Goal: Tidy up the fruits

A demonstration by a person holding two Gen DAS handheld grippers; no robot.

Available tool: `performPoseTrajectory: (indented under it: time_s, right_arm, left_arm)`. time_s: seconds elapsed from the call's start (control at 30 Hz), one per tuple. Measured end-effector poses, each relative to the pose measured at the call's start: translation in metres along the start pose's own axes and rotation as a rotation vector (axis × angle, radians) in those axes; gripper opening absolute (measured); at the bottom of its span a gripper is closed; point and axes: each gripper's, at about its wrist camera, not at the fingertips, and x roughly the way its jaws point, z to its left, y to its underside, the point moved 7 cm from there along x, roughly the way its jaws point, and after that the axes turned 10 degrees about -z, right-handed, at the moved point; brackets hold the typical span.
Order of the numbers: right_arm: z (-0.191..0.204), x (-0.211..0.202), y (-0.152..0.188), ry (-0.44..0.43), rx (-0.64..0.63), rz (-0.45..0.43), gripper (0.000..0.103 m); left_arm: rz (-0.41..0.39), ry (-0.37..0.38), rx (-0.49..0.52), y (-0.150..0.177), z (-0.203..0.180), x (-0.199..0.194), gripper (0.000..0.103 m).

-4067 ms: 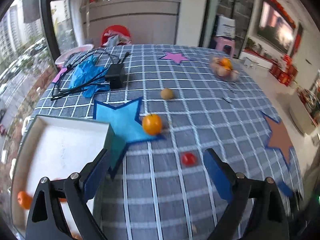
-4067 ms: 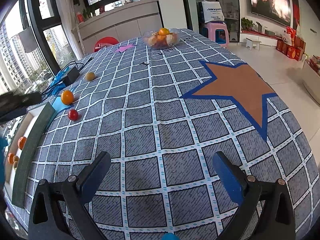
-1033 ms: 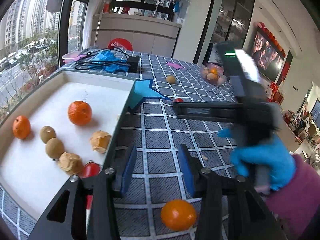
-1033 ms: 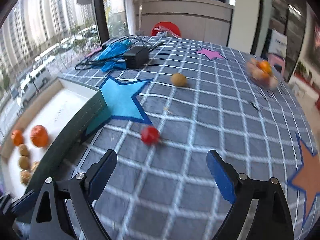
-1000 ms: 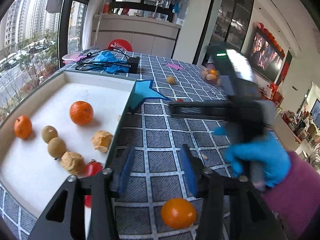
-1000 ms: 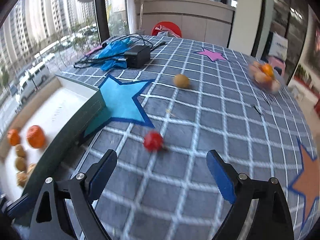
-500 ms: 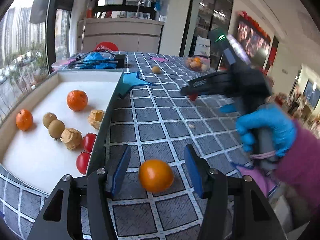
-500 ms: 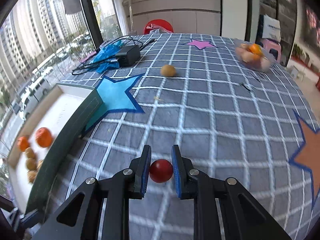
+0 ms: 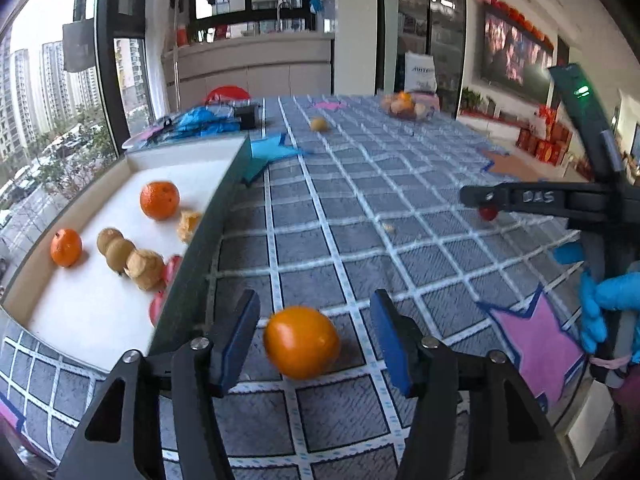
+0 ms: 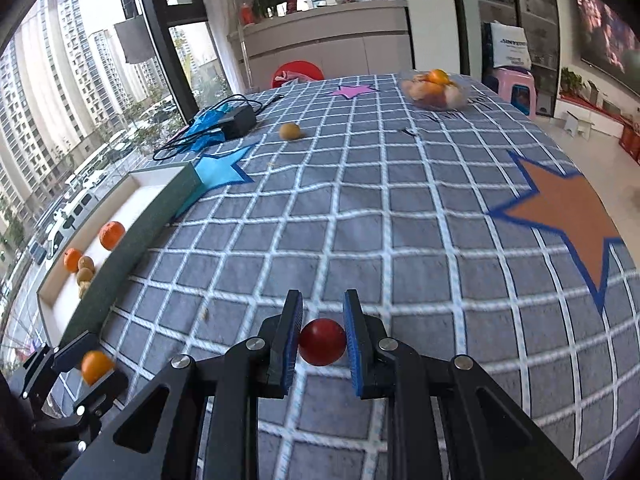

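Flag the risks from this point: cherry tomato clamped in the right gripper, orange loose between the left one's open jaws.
1. The left gripper is closing unevenly around the orange: it sits nearer the left pad and could roll off.
2. The right gripper pinches the small cherry tomato; a hard squeeze may burst it.
3. Both must clear the tray wall; fruit already crowds that side.
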Motion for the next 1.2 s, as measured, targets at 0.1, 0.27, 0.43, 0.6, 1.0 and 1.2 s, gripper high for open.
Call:
performPoseTrajectory:
  time_s: [0.1,0.27,0.43,0.6,1.0,1.2]
  right_arm:
    - [-0.006,-0.002,0.008,0.013,0.003,-0.01,0.022]
    - [-0.012,-0.001,0.008,0.004,0.05,-0.01,0.022]
    - [-0.018,-0.001,0.008,-0.01,0.089,-0.013,0.022]
    - [-0.02,0.0,0.009,-0.024,0.111,-0.009,0.022]
    - [-0.021,-0.001,0.009,-0.034,0.118,-0.01,0.022]
    - [-0.021,-0.001,0.009,-0.035,0.12,-0.01,0.022]
  left_arm:
    - [0.001,-0.006,-0.013,0.005,-0.001,0.005,0.038]
    - [-0.015,-0.005,-0.018,-0.002,-0.008,0.017,0.038]
    - [-0.069,-0.018,-0.009,-0.002,-0.011,0.019,0.038]
    - [-0.069,-0.017,-0.01,-0.003,-0.013,0.019,0.038]
    - [-0.069,-0.028,-0.005,-0.004,-0.013,0.017,0.038]
    - [-0.069,-0.027,-0.004,-0.004,-0.013,0.017,0.038]
